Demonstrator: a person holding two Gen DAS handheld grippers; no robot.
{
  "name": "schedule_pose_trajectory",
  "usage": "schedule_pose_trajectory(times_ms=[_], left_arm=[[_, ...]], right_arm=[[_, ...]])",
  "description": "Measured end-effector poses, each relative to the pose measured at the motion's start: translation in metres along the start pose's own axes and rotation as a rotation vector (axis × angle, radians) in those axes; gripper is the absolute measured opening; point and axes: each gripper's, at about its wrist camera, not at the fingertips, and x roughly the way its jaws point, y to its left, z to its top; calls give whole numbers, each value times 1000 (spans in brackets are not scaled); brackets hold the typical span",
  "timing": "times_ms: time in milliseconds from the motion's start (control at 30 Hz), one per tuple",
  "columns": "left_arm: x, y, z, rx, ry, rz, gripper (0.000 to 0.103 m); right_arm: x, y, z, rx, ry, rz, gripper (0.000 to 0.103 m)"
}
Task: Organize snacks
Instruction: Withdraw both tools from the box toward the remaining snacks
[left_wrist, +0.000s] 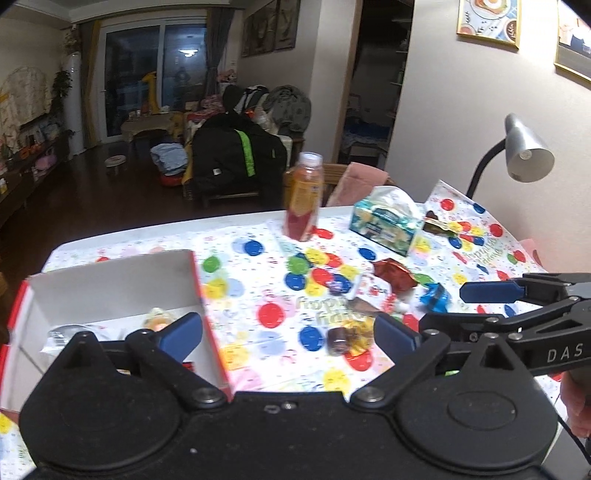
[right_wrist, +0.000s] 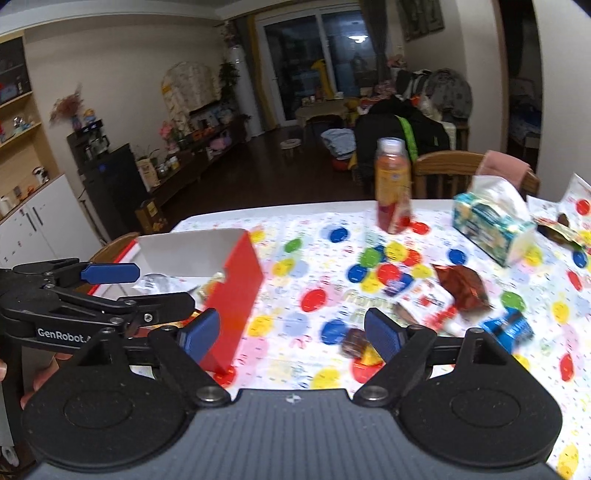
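Both grippers hang over the spotted tablecloth (left_wrist: 258, 291) with their jaws spread wide and nothing between them. The left gripper (left_wrist: 288, 334) fills the bottom of its own frame; the right gripper (right_wrist: 291, 330) does the same in its view, and each shows at the edge of the other's picture.

The red box (left_wrist: 110, 291), open-topped with white inner walls, sits at the lower left of the left wrist view and already holds a few wrapped pieces, though I cannot tell exactly what they are through the blur. The loose snacks lie to the right of centre: a dark brown candy with a yellow wrapper (left_wrist: 349, 338) just ahead of the left gripper's right finger, a crinkled red foil pack (left_wrist: 393, 275) further up, a red-and-white packet (right_wrist: 430, 302) between them, and a small blue packet (left_wrist: 437, 297) near the right gripper's upper finger.

These are all likely very light, so lifting takes no force, but the foil and plastic should be slick and crumple easily. The brown candy looks like the firmest; I would close across its short body, not the loose twist of wrapper. The foil pack is probably better pinched at a gathered edge. The orange drink bottle (left_wrist: 303, 199) and tissue pack (left_wrist: 386, 221) stand in the upper middle, well clear.
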Motion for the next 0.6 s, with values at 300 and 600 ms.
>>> schedule_pose_trajectory(times_ms=[300, 600], left_arm=[[31, -34, -6, -18, 29, -21, 102], [74, -53, -11, -20, 50, 27, 102]], right_arm=[[-13, -58, -19, 50, -1, -62, 93], [-8, -121, -24, 78, 16, -188, 93]])
